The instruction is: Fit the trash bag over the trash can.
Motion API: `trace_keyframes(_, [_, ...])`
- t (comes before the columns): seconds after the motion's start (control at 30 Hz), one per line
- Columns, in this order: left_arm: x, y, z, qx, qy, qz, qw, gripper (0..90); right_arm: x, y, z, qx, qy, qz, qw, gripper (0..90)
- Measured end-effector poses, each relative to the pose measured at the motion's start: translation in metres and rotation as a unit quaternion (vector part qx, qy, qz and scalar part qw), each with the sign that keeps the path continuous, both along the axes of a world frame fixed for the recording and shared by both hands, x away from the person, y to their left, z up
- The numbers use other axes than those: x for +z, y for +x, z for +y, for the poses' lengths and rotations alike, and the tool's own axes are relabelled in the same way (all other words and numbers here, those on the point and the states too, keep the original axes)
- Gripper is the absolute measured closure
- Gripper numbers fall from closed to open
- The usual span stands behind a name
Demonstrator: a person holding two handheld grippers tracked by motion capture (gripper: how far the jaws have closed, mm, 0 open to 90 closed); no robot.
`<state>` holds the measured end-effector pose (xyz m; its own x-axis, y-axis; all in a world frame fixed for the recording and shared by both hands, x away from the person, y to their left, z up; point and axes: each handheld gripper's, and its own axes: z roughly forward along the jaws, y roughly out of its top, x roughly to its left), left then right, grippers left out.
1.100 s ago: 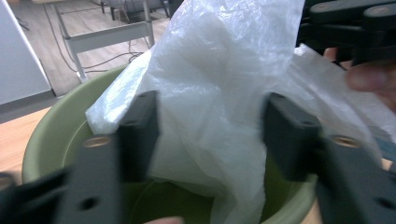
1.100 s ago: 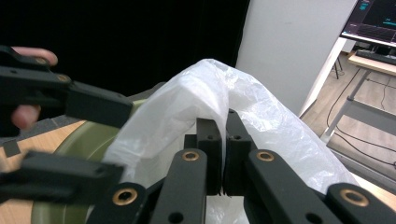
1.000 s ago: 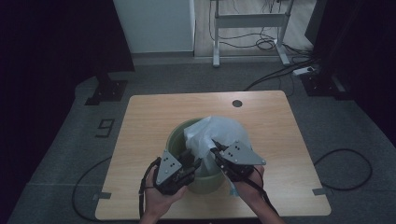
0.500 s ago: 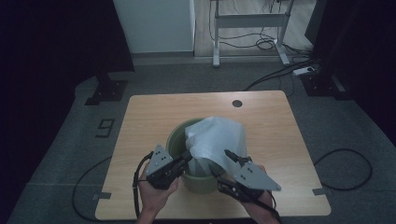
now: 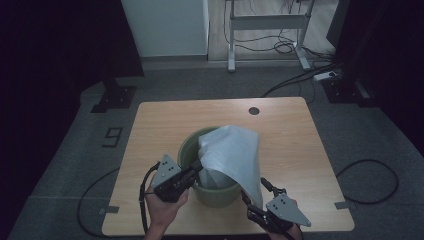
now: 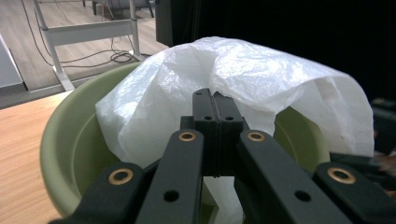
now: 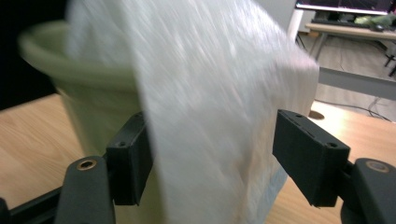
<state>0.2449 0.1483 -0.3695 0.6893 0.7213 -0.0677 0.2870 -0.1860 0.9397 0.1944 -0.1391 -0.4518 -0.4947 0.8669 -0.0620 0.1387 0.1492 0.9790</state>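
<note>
On the wooden surface [image 5: 160,125], near its front edge, stands a green bucket [image 5: 186,150] with a white plastic bag [image 5: 232,150] draped over and into it. Part of the bag sits inside the bucket; its right portion hangs outside the rim, down toward the surface.

Handling: the bag is judged to be thin, light film, soft and without stiffness. It will crumple, billow and slip under a loose pinch, and may tear if pulled hard against the rim. Take hold at the open hem, on a gathered fold instead of a single layer. The bucket appears rigid but light, and could slide or tip if the film is pulled sideways.

Left tongs [image 6: 215,100]: jaws closed together on a fold of the bag at the bucket's near-left rim.

Right tongs [image 7: 210,154]: jaws wide apart, one on either side of the hanging film at the bucket's right outer wall. The film passes between them; the left jaw lies close against it, though blur prevents confirming contact. Nothing is gripped.
</note>
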Motion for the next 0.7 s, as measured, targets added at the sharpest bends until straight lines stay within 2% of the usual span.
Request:
trace_keyframes(0.1, [-0.001, -0.001, 0.003, 0.003, 0.001, 0.000, 1.0000, 89.5, -0.015, 0.007, -0.004, -0.012, -0.003, 0.016, 0.9998, 35.7])
trace_keyframes(0.2, [-0.002, -0.003, 0.004, 0.002, 0.003, 0.001, 1.0000, 89.6, -0.025, 0.011, -0.010, -0.021, -0.008, 0.016, 0.9996, 57.3])
trace_keyframes(0.27, [-0.002, -0.004, 0.004, 0.001, 0.004, 0.001, 1.0000, 89.6, -0.027, 0.015, -0.014, -0.029, -0.016, 0.025, 0.9991, 68.5])
trace_keyframes(0.33, [-0.002, -0.005, 0.005, -0.002, 0.006, -0.001, 1.0000, 89.6, -0.024, 0.018, -0.018, -0.042, -0.018, 0.021, 0.9987, 75.7])
trace_keyframes(0.43, [-0.001, -0.007, 0.007, -0.006, 0.008, -0.003, 0.9999, 89.6, -0.010, 0.023, -0.025, -0.066, -0.020, 0.000, 0.9976, 86.9])
trace_keyframes(0.47, [-0.001, -0.008, 0.008, -0.008, 0.009, -0.003, 0.9999, 89.6, -0.003, 0.024, -0.027, -0.072, -0.018, -0.008, 0.9972, 88.2])
trace_keyframes(0.7, [-0.005, -0.009, 0.012, -0.016, 0.019, 0.000, 0.9997, 89.4, 0.052, 0.032, -0.033, -0.087, 0.006, -0.074, 0.9934, 88.6])
